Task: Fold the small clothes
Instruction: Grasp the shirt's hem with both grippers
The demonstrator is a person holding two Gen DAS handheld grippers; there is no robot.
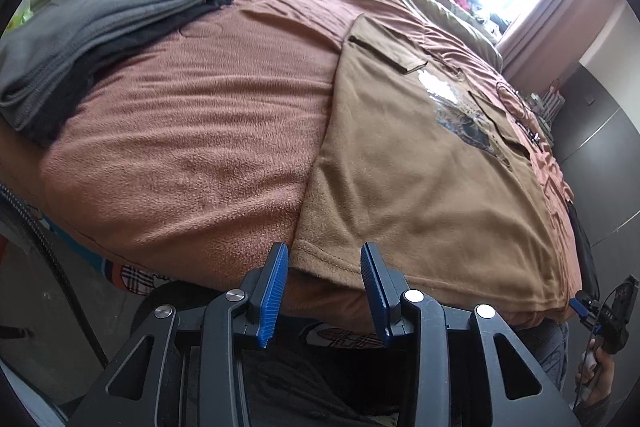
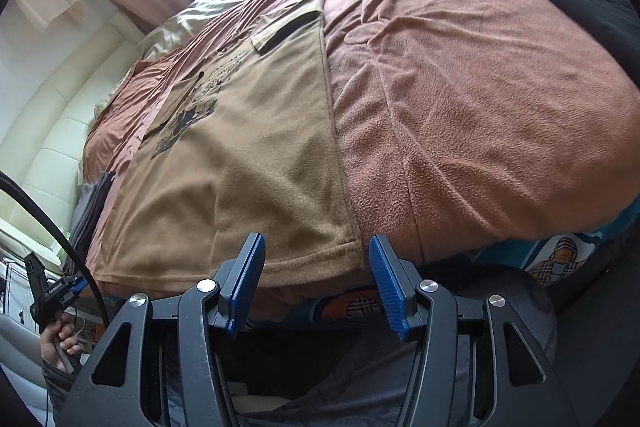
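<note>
Left wrist: left gripper (image 1: 324, 291) agape at brown shirt (image 1: 420, 179) hem corner, gripping nothing; right gripper (image 2: 316, 287) likewise.

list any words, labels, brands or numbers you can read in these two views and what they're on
None can be read for certain.
Brown t-shirt: dark printed graphic on its chest, any lettering too blurred to read.
Left gripper seen in the right wrist view: small white label on its body, too small to read.
Right gripper seen in the left wrist view: faint marking, unreadable.
</note>
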